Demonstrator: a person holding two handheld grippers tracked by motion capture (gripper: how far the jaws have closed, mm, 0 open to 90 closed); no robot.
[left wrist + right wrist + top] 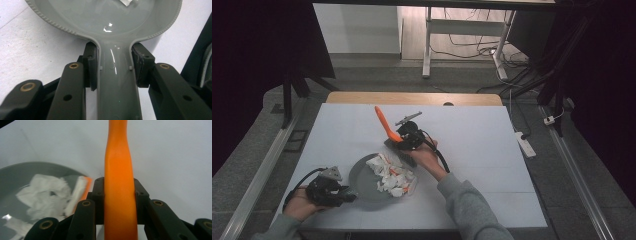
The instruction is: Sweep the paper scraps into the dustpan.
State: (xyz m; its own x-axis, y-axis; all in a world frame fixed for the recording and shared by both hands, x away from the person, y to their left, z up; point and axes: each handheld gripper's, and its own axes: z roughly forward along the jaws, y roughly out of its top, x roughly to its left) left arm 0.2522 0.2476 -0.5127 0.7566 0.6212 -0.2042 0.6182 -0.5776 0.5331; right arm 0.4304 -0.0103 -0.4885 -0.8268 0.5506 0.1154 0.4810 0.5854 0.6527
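Note:
A grey dustpan lies at the table's front left, and crumpled white and orange paper scraps are heaped in it. My left gripper is shut on the pan's handle, with a pad pressed on each side. In the left gripper view the pan's ribbed rim curves just ahead. My right gripper is shut on an orange brush handle that tilts up and away, just beyond the pan. In the right gripper view the orange handle runs up between the jaws, with the scraps to the left.
A white sheet covers the table; a wooden edge shows at the back. A power strip lies on the floor to the right. Metal rails run along both sides.

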